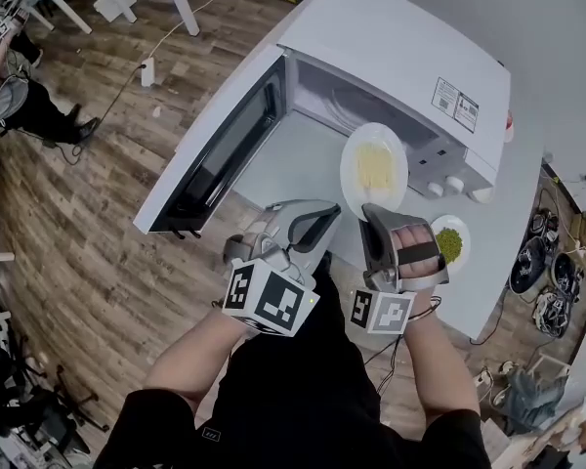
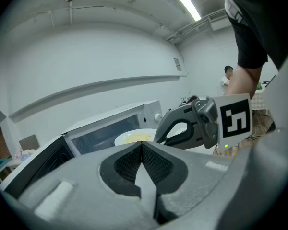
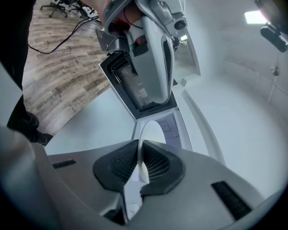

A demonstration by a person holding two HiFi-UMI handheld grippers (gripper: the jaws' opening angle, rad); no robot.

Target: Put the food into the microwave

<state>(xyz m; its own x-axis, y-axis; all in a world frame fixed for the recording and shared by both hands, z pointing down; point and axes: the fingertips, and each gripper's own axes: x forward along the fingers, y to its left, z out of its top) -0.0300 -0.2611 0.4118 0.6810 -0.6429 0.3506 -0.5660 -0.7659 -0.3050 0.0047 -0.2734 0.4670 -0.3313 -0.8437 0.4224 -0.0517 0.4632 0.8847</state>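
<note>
Clamping the noodle plate (image 1: 374,169) by just its rim with right tongs (image 3: 140,163), left tongs (image 2: 142,150) closed on nothing. Could easily tilt and spill before clearing the microwave (image 1: 400,52) mouth, tbh.

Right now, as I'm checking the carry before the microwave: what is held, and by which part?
The right tongs pinch the plate of noodles by its near rim; the left tongs are shut on nothing.

Black sleeves (image 1: 151,428), grey grippers (image 1: 322,213), black-white marker cubes (image 1: 271,301)
</note>
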